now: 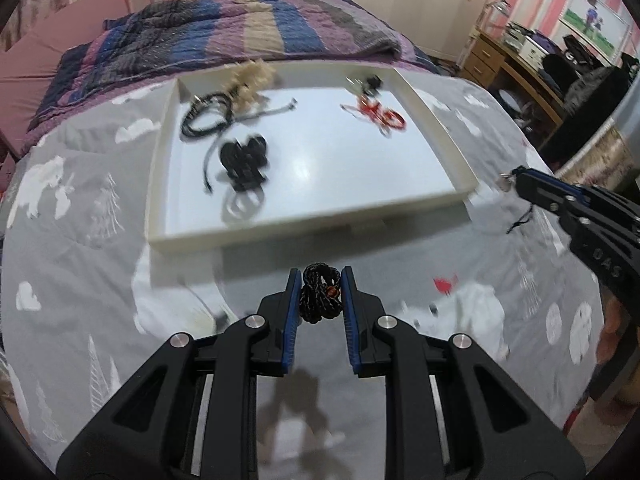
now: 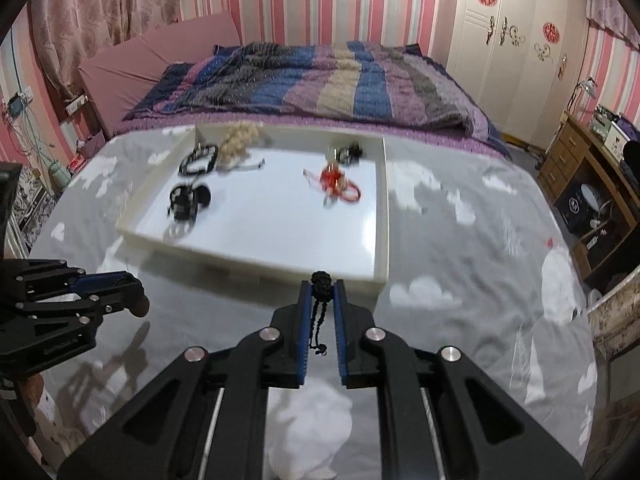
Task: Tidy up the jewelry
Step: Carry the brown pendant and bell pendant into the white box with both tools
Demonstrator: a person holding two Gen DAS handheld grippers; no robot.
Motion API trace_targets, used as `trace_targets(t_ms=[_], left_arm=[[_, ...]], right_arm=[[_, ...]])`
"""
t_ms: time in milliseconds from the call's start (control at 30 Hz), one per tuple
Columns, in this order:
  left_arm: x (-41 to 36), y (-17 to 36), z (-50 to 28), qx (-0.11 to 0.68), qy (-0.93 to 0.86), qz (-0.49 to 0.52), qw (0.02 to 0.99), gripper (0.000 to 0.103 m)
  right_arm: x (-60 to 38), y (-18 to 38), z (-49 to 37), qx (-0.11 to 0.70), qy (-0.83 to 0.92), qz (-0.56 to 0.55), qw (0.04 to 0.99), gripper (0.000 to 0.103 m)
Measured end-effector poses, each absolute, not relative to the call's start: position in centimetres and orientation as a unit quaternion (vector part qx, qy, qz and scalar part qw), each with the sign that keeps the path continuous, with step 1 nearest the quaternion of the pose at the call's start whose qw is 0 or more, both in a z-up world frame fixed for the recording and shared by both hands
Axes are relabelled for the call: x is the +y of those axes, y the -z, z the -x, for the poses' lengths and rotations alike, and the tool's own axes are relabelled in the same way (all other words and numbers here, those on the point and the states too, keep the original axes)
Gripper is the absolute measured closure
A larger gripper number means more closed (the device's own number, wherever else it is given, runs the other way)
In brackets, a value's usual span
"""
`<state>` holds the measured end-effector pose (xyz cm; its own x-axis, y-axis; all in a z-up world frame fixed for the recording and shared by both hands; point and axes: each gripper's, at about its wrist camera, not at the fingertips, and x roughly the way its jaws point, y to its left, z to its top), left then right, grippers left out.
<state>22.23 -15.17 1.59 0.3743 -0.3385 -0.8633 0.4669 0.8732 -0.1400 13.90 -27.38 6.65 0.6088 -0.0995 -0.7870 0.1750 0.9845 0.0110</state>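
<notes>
My left gripper is shut on a bunched black braided cord bracelet with a small orange bead, held above the grey bedspread just in front of the white tray. My right gripper is shut on a black knotted cord piece whose thin strand hangs down between the fingers, near the tray's front right corner. Each gripper shows in the other's view: the right gripper and the left gripper. In the tray lie black cord bracelets, a cream beaded piece, a black bundle and a red bracelet.
The tray rests on a grey bedspread printed with white clouds and trees. A striped quilt is heaped behind it. A small red scrap lies on the bedspread. A wooden desk and a white wardrobe stand at the right.
</notes>
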Motion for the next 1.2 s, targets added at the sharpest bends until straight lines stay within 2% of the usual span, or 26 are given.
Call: trace_targets(t_ms=[267, 500, 800, 1200], left_arm=[[-14.5, -3.8, -28.3, 0.487, 0.203, -0.047, 0.848, 0.084], [-13.6, -5.0, -32.4, 0.466, 0.188, -0.031, 0.864, 0.084], [-12.9, -2.0, -37.0, 0.469, 0.191, -0.022, 0.862, 0.084], [-13.2, 0.5, -37.7, 0.454, 0.193, -0.027, 0.870, 0.084]], right_arm=[[-28.3, -8.8, -18.9, 0.415, 0.078, -0.037, 0.906, 0.092], [-28.9, -8.1, -23.2, 0.417, 0.079, -0.036, 0.905, 0.092], [-30.0, -4.8, -27.4, 0.436, 0.082, -0.055, 0.894, 0.092], [-31.5, -0.6, -29.0, 0.441, 0.107, -0.067, 0.889, 0.092]])
